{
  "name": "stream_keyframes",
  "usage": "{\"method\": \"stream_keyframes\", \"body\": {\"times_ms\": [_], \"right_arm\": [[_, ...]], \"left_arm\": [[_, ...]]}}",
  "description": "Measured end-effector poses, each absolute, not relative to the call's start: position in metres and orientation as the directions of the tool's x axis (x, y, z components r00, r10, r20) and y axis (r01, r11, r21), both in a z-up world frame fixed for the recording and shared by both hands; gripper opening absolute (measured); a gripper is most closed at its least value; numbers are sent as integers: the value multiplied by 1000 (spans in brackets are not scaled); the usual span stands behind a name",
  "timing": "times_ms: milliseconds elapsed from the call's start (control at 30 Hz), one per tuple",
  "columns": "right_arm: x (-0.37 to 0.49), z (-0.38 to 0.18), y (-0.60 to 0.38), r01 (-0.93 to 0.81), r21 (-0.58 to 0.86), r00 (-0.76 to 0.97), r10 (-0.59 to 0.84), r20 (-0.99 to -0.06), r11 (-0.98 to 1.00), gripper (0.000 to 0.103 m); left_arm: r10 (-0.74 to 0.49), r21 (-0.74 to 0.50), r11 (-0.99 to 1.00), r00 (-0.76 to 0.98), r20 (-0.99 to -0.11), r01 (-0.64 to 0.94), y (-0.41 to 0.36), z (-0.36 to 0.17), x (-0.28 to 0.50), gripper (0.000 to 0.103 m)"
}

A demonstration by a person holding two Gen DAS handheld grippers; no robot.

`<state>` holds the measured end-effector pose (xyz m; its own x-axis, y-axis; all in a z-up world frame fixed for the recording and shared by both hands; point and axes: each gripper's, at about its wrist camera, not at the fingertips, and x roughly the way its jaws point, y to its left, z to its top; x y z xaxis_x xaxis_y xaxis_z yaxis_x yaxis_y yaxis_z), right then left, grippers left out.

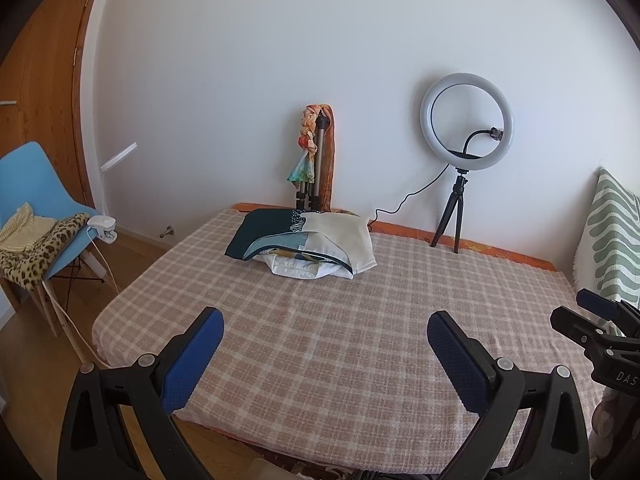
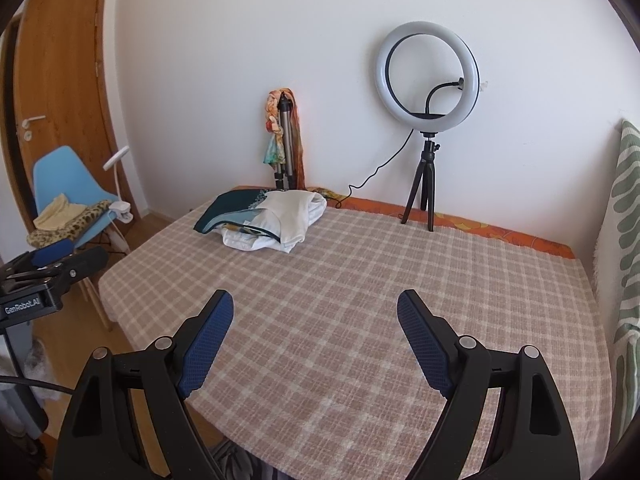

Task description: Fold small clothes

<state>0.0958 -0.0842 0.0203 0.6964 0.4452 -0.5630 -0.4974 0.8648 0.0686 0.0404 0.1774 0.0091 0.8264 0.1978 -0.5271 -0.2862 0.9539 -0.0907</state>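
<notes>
**Both jaws wide, nothing held**

Left gripper point(image 1: 325, 334) and right gripper point(image 2: 315, 316) hover above the checked bed cover point(image 2: 360, 280), jaws spread, empty. Clothes pile point(image 1: 304, 244) lies well ahead of both, slightly left, near the ring light point(image 2: 427, 72).

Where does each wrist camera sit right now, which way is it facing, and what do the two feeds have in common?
Left wrist: sits behind the open left gripper, at the bed's near edge, facing the far wall across the checked bedspread; the right gripper's tips show at its right edge.
Right wrist: sits behind the open right gripper, facing the same way; the left gripper's body shows at its left edge.
Shared: pile of clothes, ring light, blue chair, both grippers empty.
</notes>
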Motion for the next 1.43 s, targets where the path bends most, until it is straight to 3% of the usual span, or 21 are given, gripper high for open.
{"method": "stream_keyframes", "body": {"times_ms": [1433], "right_arm": [[94,13,-91,-477,88,686,433,-584,874,84]], "left_arm": [[187,-66,963,825,-533,-261,171,3,45,103]]}}
